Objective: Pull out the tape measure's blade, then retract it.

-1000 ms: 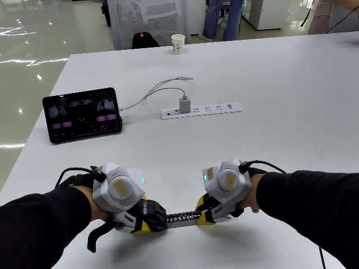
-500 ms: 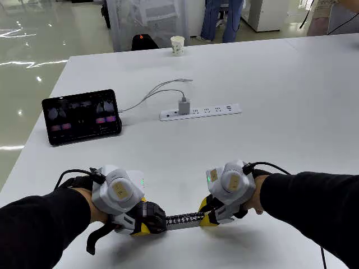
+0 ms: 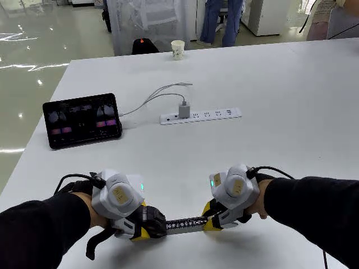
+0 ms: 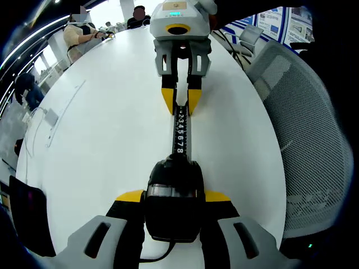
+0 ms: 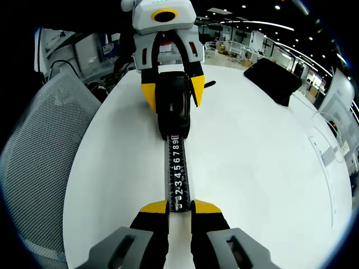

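Gripping tape measure case [image 4: 174, 208] in left tongs [image 4: 174, 196] | blade [image 5: 176, 162] end pinched in right tongs [image 5: 180, 206]

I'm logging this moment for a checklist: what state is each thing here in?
tape measure, case clamped in the left gripper
blade, partly pulled out, end pinched in the right gripper
tablet, screen lit
charger, plugged into the power strip
paper cup, upright
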